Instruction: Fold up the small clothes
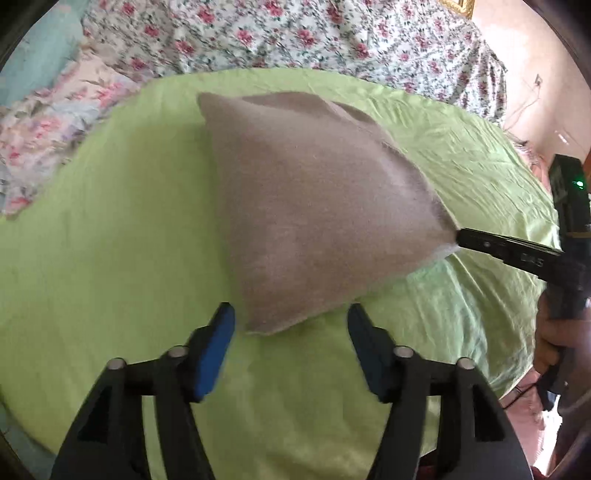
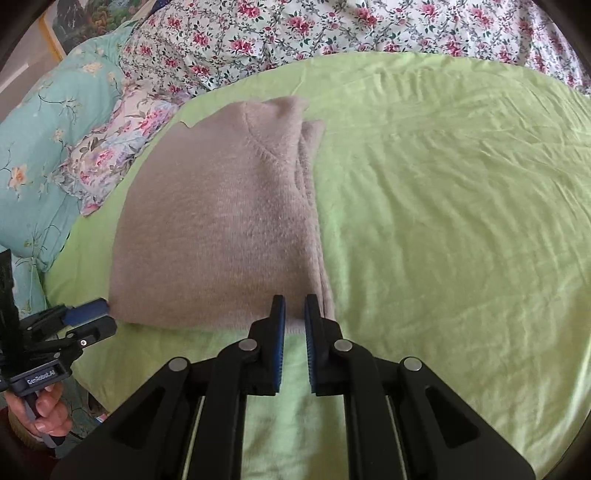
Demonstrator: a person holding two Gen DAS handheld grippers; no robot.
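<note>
A beige sweater (image 2: 221, 221) lay folded on the green sheet (image 2: 443, 206) of the bed, toward the left side of the sheet in the right wrist view, with its neckline at the far end and its hem near the grippers. The right gripper (image 2: 294, 314) was at the near right corner of the sweater, and its jaws were almost together, clamped on the hem there; in the left wrist view the same corner was pulled into a point at the tip of this gripper (image 1: 460, 238). The left gripper (image 1: 291, 325) was just before the near left corner of the sweater, with its jaws wide apart and nothing between its blue pads (image 1: 216, 354). The corner of the cloth lay on the sheet between and just beyond the two tips. A hand (image 2: 40, 410) held the handle of the left gripper. A flowered blanket (image 2: 332, 26) lay along the far edge of the sheet, and a light blue pillow (image 2: 48, 140) was at the far left.
</note>
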